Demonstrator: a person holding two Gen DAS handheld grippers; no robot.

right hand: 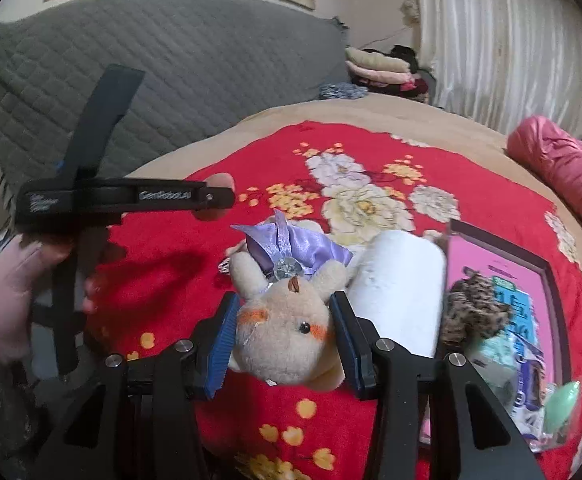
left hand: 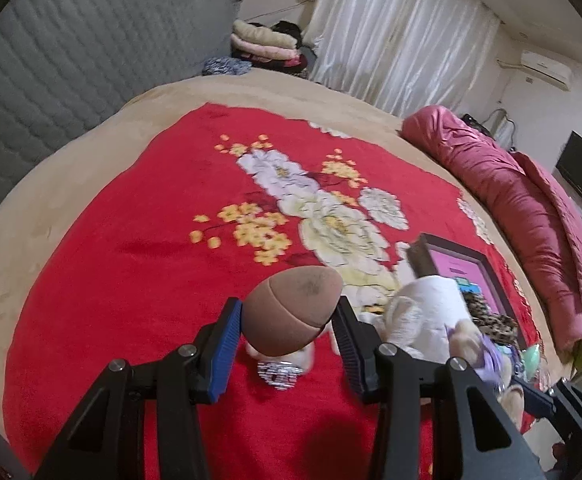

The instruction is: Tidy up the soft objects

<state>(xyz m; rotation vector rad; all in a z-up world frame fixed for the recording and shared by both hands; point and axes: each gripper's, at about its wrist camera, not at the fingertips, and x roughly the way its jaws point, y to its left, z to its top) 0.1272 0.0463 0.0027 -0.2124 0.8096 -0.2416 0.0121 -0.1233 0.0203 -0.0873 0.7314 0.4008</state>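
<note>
One brown sponge (left hand: pixel 291 312), one plush rabbit (right hand: pixel 291 336) and one white roll (right hand: pixel 399 292) show. Two grippers, one pink tray (right hand: pixel 503 256).

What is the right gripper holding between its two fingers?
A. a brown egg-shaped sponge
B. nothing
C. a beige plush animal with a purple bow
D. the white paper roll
C: in the right wrist view the right gripper clamps the beige plush animal by its head.
</note>
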